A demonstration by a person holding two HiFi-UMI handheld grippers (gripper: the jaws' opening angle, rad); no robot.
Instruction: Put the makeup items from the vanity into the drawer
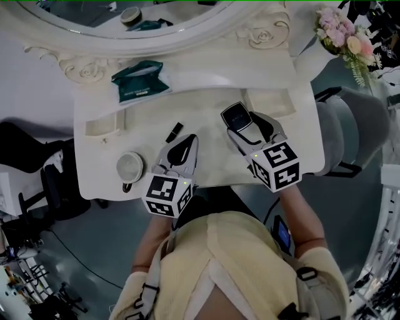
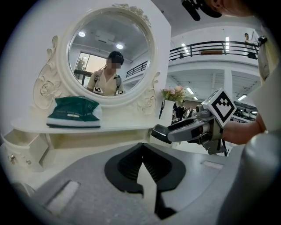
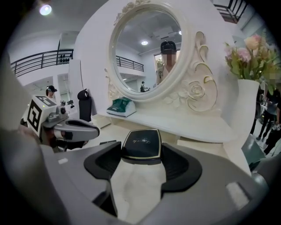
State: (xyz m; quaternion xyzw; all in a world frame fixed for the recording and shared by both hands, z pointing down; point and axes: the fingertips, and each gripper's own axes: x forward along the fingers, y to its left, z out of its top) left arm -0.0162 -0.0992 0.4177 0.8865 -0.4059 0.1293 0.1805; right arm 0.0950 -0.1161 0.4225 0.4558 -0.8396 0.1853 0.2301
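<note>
My right gripper [image 1: 241,127] is shut on a flat black compact [image 1: 236,115] and holds it just above the white vanity top [image 1: 206,103]. The right gripper view shows the compact [image 3: 141,143] clamped between both jaws of that gripper [image 3: 142,151]. Beside it to the left, my left gripper [image 1: 187,144] hovers low over the top, shut and holding nothing; its jaws [image 2: 141,156] meet at their tips. A small black stick [image 1: 174,131] lies just left of the left gripper. A round lidded jar [image 1: 130,167] sits near the front left edge. A green pouch [image 1: 140,81] rests on the raised shelf.
An oval mirror [image 1: 125,15] in an ornate frame backs the vanity. Small drawer units stand at the left [image 1: 104,125] and right [image 1: 269,102] under the shelf. A white vase of pink flowers [image 1: 345,32] is at the far right corner. A grey chair [image 1: 350,128] is beside the table's right end.
</note>
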